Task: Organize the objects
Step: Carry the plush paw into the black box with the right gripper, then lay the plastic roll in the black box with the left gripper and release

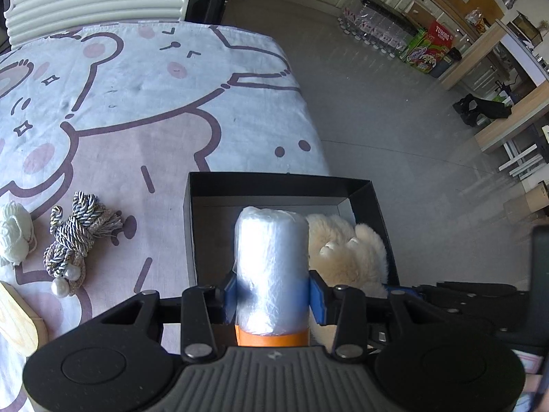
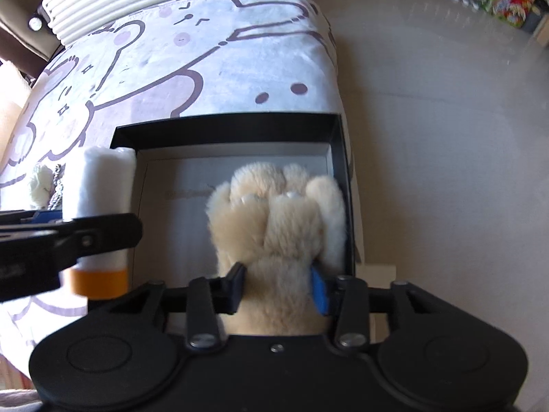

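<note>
Left wrist view: our left gripper is clamped on a roll of clear plastic film with an orange band at its base, the blue pads pressing both sides. We hold the roll upright over the left part of the open black box, which sits at the edge of the table on the bear-print cloth.

To the right of the roll, inside the box, lies the cream plush paw. Left of the box on the cloth rest a bundle of blue-and-white twisted cord with pearl-like beads, a small white yarn ball just beside it, and the corner of a pale wooden piece at the frame's edge.

Right wrist view: our right gripper is closed on the plush paw's wrist end, the toes pointing into the box against its right wall. The roll, gripped by our left gripper, stands at the box's left edge.
</note>
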A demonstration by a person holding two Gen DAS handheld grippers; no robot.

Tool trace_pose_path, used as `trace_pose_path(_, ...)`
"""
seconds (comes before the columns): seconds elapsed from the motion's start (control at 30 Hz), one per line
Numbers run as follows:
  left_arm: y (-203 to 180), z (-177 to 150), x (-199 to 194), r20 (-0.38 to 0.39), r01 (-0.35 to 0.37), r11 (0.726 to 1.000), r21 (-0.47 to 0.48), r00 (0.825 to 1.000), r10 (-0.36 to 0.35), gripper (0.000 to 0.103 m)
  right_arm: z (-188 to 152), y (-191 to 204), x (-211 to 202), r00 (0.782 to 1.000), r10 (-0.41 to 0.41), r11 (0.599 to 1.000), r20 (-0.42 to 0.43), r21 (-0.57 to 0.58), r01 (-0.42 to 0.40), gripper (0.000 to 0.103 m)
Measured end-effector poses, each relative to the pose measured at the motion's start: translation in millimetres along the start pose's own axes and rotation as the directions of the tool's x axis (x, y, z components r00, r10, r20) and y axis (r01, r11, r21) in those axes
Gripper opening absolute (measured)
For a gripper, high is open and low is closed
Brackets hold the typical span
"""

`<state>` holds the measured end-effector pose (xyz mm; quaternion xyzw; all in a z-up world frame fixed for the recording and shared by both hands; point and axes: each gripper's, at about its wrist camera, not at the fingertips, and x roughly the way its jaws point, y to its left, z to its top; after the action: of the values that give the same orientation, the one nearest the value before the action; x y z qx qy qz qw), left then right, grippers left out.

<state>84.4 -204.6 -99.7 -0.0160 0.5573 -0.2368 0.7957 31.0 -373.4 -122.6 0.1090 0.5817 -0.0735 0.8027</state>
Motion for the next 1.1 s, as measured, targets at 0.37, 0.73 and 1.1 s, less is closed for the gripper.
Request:
trace_pose_path(0.37,-6,6,9,0.030,-0.031,0.996,0.087,0.999,0.029,0.042,-7,-8,8,0.999,0.027,0.999,-0.019,0.017,-0.027,0.037)
trace_pose_path(0.73,-38,14,31,0.089,-0.089,0.910,0.405,0.994,0.058,0.043,-1,-30,-30,0.990,0.085,0.985,0.116,0.142,-0.101,0.031)
trace_pose_path(1.1,-66,26,65,0.037,0.004,0.834,0.552,0.999,-0.029,0.043,1,-72,-47,0.971,0.079,0.938,0.225,0.314,-0.149,0.028)
